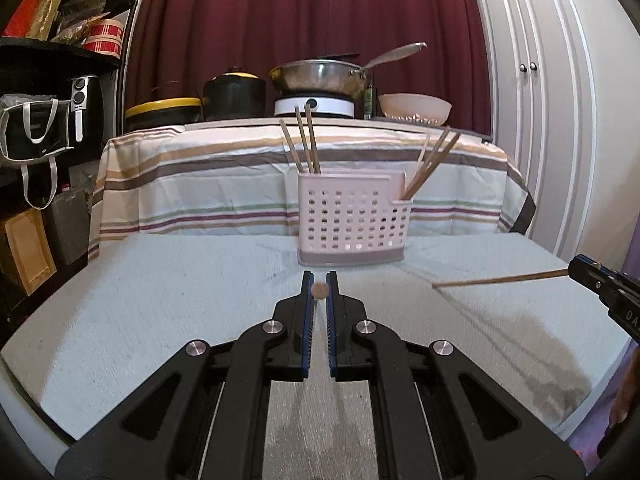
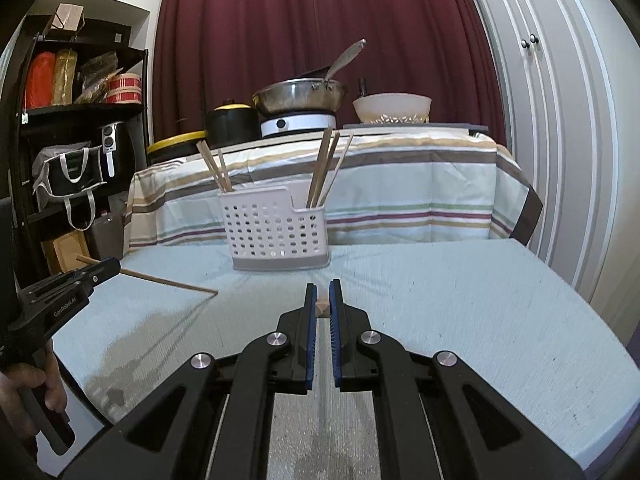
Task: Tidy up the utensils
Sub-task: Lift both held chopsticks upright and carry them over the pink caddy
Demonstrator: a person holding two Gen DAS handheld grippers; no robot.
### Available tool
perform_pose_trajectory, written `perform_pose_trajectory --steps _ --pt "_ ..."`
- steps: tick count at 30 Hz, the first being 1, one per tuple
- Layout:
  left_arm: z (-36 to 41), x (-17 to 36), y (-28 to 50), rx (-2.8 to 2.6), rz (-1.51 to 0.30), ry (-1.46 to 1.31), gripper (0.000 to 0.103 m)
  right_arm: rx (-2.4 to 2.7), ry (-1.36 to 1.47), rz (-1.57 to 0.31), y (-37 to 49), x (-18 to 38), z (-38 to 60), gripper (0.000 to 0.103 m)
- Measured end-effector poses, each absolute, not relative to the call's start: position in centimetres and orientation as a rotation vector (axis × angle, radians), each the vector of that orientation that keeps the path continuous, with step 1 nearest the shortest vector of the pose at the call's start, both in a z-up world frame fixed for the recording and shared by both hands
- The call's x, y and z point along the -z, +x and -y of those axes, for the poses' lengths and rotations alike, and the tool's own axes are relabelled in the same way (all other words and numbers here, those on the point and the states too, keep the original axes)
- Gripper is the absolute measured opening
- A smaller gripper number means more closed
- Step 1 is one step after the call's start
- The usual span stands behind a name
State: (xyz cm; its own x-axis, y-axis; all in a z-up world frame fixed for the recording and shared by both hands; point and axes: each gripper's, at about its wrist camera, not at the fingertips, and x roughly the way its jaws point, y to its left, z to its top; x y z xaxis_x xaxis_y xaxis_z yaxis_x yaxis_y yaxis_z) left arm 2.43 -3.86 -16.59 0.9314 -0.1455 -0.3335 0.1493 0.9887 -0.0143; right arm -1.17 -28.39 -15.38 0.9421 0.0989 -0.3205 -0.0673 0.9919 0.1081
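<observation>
Chopsticks: left claw (image 1: 320, 286) pinches one (image 1: 320, 290), right claw (image 2: 323, 304) another (image 2: 323, 307), both above table (image 1: 160, 300).

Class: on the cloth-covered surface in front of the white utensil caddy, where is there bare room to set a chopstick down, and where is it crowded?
Bare cloth lies left of the utensil caddy, and more to its right, up to the striped tablecloth behind. It is crowded in front of the caddy, where both grippers hold chopsticks.
</observation>
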Motion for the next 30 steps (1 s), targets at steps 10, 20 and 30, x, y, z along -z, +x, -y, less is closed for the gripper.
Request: perform_pose_trajectory --steps 10,20,30 --pt "3.4 12.9 3.9 0.177 -0.335 -0.015 0.006 -0.085 0.096 -0.326 0.0 11.8 28.5 0.007" --pt "3.0 11.3 8.1 0.206 -0.364 -0.020 0.006 -0.084 0.076 -0.328 3.6 9.7 28.3 0.007" --pt "2.8 10.4 11.7 0.206 -0.379 -0.020 0.007 -0.098 0.071 -0.311 7.7 8.2 27.9 0.007"
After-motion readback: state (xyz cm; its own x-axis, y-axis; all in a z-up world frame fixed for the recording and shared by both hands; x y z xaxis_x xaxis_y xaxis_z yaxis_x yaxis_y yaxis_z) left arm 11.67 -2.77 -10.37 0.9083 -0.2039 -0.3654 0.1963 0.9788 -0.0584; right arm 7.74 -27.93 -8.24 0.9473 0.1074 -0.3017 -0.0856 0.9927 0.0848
